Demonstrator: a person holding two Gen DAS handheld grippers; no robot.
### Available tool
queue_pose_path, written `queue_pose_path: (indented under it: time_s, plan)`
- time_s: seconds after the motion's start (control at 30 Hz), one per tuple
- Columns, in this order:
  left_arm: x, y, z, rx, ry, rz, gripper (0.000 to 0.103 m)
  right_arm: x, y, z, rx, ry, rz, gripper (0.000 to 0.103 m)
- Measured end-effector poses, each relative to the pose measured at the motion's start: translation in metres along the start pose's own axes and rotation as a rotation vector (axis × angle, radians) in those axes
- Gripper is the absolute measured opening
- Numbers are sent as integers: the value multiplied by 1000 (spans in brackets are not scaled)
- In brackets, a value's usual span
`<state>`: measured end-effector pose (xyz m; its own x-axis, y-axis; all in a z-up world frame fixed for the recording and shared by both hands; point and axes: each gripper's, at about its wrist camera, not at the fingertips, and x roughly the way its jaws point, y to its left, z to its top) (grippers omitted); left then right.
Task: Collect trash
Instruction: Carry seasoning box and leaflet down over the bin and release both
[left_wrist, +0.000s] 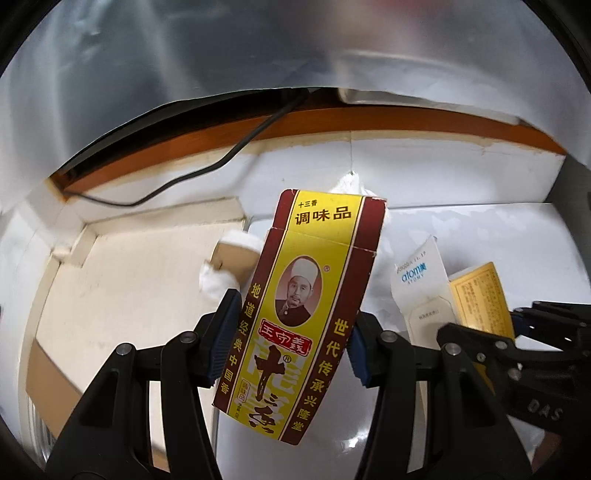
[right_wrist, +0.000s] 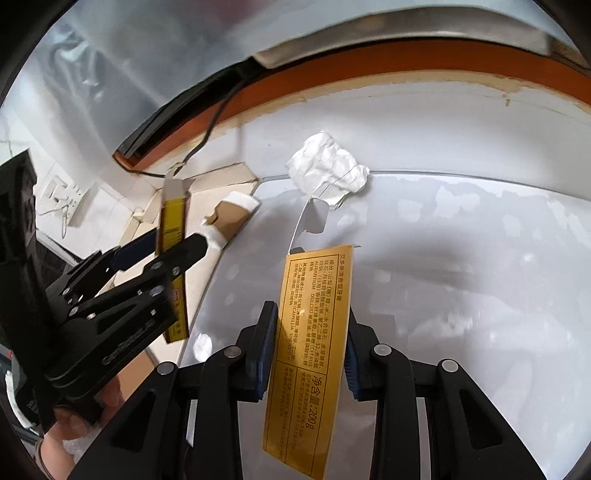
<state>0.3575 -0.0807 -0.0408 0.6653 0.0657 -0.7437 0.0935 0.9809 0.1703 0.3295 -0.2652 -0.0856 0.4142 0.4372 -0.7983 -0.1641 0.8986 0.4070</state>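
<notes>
Holding two flattened cartons at once, I have both raised clear of the white tabletop (right_wrist: 461, 258). My left hand-held gripper (left_wrist: 291, 350) is pinching a yellow-and-maroon seasoning box (left_wrist: 295, 314) across its width, blue pads (left_wrist: 225, 343) tight on both long edges; the box stands nearly upright, leaning toward one o'clock, its top flap open. My right hand-held gripper (right_wrist: 310, 354) is clamped on a gold toothpaste carton (right_wrist: 310, 350), pads against both sides, with its white end flap (right_wrist: 314, 218) sticking up toward twelve o'clock. In the left wrist view that same carton shows at three o'clock, white face printed "atomy", with the right tool's black frame just below it. In the right wrist view the left tool sits at nine o'clock, the seasoning box seen edge-on. A crumpled white paper ball (right_wrist: 328, 166) lies on the tabletop at twelve o'clock, near the far edge. A torn cardboard scrap (right_wrist: 231, 218) rests at eleven o'clock by the tabletop's left edge. A black cable (left_wrist: 221, 147) runs along the orange-trimmed wall behind.
</notes>
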Motion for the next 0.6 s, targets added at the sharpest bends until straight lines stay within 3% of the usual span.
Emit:
queue_pose_path:
  time_s: [0.23, 0.6]
  plan:
    - [-82, 6, -63, -63, -2, -17, 49, -40, 27, -47, -25, -33, -6, 31]
    - [-182, 16, -208, -177, 34, -33, 49, -105, 85, -191, -93, -36, 1, 31]
